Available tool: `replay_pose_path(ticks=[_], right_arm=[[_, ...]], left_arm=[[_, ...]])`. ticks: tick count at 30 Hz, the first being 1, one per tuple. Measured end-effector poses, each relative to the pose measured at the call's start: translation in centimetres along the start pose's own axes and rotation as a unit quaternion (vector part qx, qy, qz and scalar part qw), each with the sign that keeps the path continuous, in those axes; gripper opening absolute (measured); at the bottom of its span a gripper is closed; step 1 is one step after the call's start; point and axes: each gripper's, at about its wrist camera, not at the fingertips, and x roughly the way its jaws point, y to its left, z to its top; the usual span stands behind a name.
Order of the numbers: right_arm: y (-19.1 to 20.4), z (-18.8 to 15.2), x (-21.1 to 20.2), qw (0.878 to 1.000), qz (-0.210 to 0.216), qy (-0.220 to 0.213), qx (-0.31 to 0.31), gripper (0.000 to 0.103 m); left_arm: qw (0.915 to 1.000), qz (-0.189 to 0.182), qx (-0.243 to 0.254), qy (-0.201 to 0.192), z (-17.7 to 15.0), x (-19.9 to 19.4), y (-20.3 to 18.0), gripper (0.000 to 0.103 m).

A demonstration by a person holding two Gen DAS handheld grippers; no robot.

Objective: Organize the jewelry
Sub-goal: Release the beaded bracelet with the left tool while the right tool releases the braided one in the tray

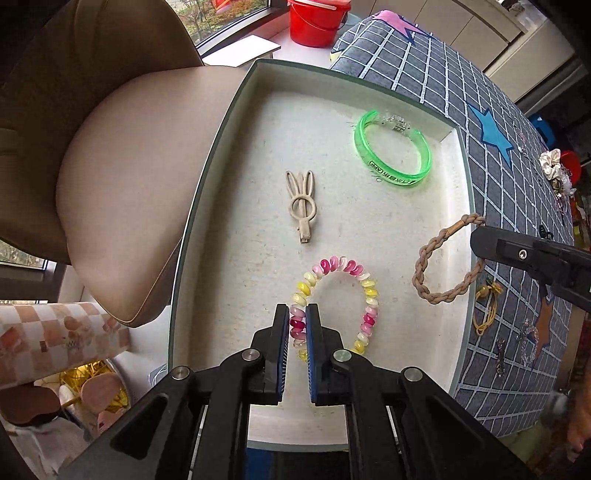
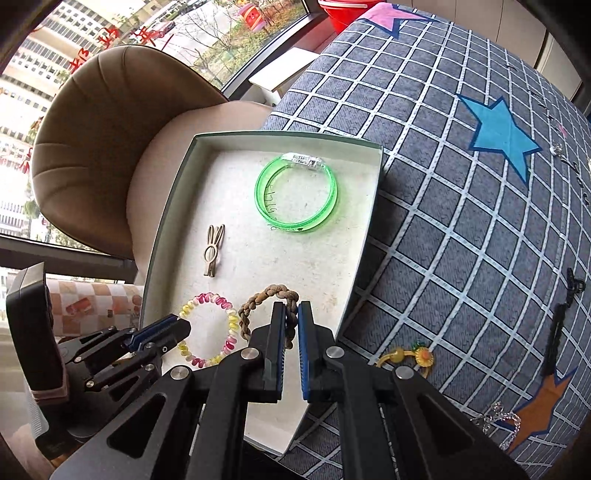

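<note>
A shallow white box (image 1: pixel 373 88) (image 2: pixel 173 206) lies on the table. In it are a green bangle (image 1: pixel 391 151) (image 2: pixel 295 192), a beige rabbit hair clip (image 1: pixel 301 205) (image 2: pixel 213 249), a pink-yellow-white beaded coil bracelet (image 1: pixel 365 291) (image 2: pixel 218 306) and a brown braided rope bracelet (image 1: pixel 432 251) (image 2: pixel 258 299). My left gripper (image 1: pixel 297 312) (image 2: pixel 173 326) is shut on the coil bracelet's left side. My right gripper (image 2: pixel 291 308) is shut on the rope bracelet's right side; it shows from the side in the left wrist view (image 1: pixel 480 240).
The box sits on a grey checked cloth with stars (image 2: pixel 480 206). On the cloth to the right lie a yellow hair tie (image 2: pixel 406 356) (image 1: pixel 484 306), sparkly clips (image 2: pixel 498 421) and dark clips (image 2: pixel 561 317). A tan chair (image 2: pixel 110 140) stands left of the box. A red bucket (image 1: pixel 317 22) stands beyond.
</note>
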Motion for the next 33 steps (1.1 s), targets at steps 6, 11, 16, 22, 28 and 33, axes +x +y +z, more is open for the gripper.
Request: replay_pose_path(ticks=[6, 11, 16, 22, 28, 33], right_arm=[[0.7, 1.0, 2.6, 1.000, -0.013, 0.020, -0.013, 0.007], [0.3, 1.8, 4.1, 0.999, -0.024, 0.029, -0.006, 0.007], [-0.3, 3.0, 4.8, 0.999, -0.036, 0.030, 0.000, 0.007], [-1.4, 4.4, 5.2, 0.998, -0.052, 0.026, 0.011, 0.007], [-1.4, 5.1, 5.5, 0.998, -0.058, 0.027, 0.004, 0.007], [-1.1, 5.2, 5.6, 0.998, -0.051, 0.034, 0.007, 0.008]], left_arm=[[1.0000, 0.009, -0.004, -0.003, 1.2, 1.5, 0.4, 0.016], [0.9998, 0.012, -0.009, -0.012, 2.6, 2.2, 0.8, 0.016], [0.9993, 0.026, -0.001, -0.027, 4.1, 2.4, 0.5, 0.016], [0.9981, 0.049, 0.014, -0.035, 5.2, 2.6, -0.1, 0.016], [0.9967, 0.070, 0.025, -0.032, 5.3, 2.3, -1.3, 0.016], [0.9962, 0.077, 0.026, -0.031, 4.7, 1.4, -1.6, 0.016]])
